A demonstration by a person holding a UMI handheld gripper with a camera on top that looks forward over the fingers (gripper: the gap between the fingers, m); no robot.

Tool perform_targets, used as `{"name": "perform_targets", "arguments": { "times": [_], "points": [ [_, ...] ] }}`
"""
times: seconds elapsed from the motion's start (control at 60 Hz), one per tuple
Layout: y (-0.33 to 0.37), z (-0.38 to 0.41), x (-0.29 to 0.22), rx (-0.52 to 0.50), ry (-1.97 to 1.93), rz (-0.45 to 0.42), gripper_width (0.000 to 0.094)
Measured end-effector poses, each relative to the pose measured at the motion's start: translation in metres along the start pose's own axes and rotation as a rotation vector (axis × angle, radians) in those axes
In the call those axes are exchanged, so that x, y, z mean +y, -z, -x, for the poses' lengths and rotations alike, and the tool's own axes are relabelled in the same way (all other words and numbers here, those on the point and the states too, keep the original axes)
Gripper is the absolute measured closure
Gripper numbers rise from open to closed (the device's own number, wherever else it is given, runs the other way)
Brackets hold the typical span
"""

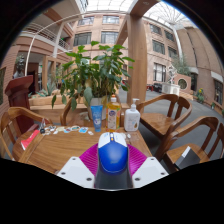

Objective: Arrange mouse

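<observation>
Blue mouse (113,155), rounded and glossy, seen from behind with its length running straight ahead. Sits between the two fingers (86,160) of the gripper (113,160), magenta pads close at both flanks; contact on either side cannot be told. Lies at the near edge of the wooden table (60,150), roughly midway along that edge, nose toward the far edge.

You find no readable text: label on white plastic pump bottle (132,118) on wooden table (60,150) too small.
</observation>
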State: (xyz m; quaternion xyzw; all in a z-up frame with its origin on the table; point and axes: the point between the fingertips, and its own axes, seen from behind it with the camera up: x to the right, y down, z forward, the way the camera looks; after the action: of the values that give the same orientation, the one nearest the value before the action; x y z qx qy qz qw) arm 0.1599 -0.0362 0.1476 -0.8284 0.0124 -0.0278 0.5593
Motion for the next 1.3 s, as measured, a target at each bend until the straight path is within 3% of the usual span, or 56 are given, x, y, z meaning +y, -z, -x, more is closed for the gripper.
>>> {"name": "perform_targets", "arguments": {
  "times": [0.15,0.383,0.45,0.55,0.583,0.917,1.3],
  "points": [
    [-0.028,-0.042,0.104,0.056,-0.014,0.189,0.0566],
    [-0.041,-0.053,0.153,0.048,-0.046,0.296,0.0427],
    [-0.039,-0.055,0.151,0.047,-0.039,0.282,0.0373],
    [-0.025,-0.057,0.140,0.058,-0.014,0.269,0.0111],
    [-0.017,-0.056,0.133,0.056,-0.011,0.253,0.0068],
    [0.117,-0.049,0.065,0.085,0.012,0.132,0.0081],
    [0.224,-0.040,0.071,0.067,0.034,0.099,0.0084]
  ]
}}
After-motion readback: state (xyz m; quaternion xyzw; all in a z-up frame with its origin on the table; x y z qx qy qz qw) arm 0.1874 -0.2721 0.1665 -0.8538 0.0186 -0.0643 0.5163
